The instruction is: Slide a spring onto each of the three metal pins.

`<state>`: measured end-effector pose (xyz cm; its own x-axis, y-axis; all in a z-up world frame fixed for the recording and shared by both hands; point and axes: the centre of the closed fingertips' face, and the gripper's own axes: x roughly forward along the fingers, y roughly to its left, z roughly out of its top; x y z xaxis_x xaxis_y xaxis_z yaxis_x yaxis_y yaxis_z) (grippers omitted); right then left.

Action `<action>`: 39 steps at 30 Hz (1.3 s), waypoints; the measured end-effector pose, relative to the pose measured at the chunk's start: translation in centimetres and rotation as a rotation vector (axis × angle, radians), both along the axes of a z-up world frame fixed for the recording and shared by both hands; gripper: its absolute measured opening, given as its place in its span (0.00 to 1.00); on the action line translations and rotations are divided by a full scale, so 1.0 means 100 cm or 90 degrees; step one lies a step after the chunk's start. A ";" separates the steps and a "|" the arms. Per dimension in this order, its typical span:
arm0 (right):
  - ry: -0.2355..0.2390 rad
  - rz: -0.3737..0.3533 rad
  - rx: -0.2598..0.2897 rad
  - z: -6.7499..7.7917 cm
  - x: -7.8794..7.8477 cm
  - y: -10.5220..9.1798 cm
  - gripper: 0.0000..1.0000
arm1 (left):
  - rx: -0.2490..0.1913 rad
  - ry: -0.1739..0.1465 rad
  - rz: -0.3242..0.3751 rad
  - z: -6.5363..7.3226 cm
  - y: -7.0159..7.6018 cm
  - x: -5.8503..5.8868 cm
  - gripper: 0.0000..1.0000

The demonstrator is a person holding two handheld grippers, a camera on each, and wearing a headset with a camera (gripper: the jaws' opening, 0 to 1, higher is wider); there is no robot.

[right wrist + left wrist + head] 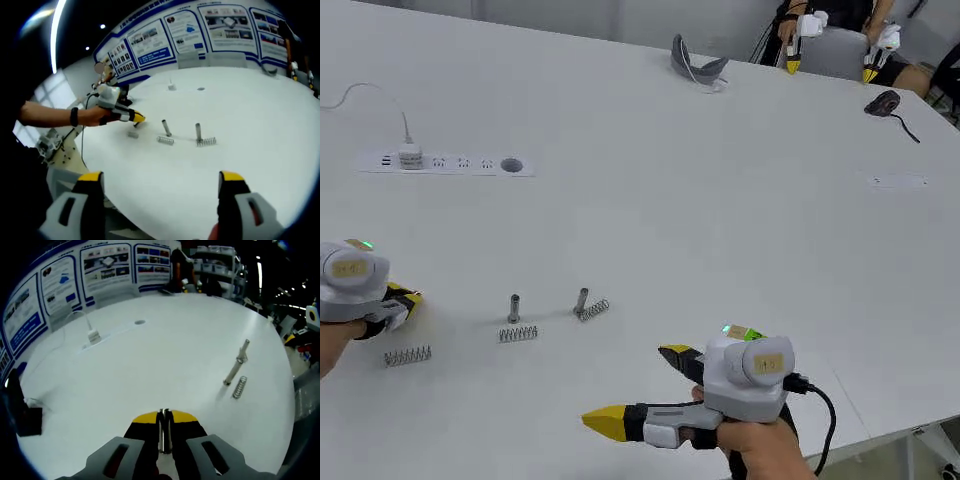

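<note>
Near the front edge of the white table (720,200), a hand (752,442) holds the right gripper (640,388) level, pointing left, with its jaws spread wide. At far left the left gripper (408,298) sits low over the table, jaws pressed together. Between them two metal pins (514,307) stand upright, a spring (518,333) lying beside each. A third spring (408,355) lies close to the left gripper.

A white table (720,200) spreads ahead of the right fingers (227,182), posters (225,22) line the wall beyond, a strip light (56,35) glows upper left.
</note>
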<state>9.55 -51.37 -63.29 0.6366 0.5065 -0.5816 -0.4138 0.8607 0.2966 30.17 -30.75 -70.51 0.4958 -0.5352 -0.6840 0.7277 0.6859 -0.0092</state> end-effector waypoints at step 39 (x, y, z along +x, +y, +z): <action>-0.001 0.020 0.006 -0.001 0.005 0.015 0.97 | -0.031 -0.017 0.046 0.023 0.037 -0.038 0.07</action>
<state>10.04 -49.84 -63.35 0.6214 0.5319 -0.5753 -0.4412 0.8443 0.3041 26.33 -27.08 -68.25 0.5524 -0.5293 -0.6440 0.6766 0.7359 -0.0244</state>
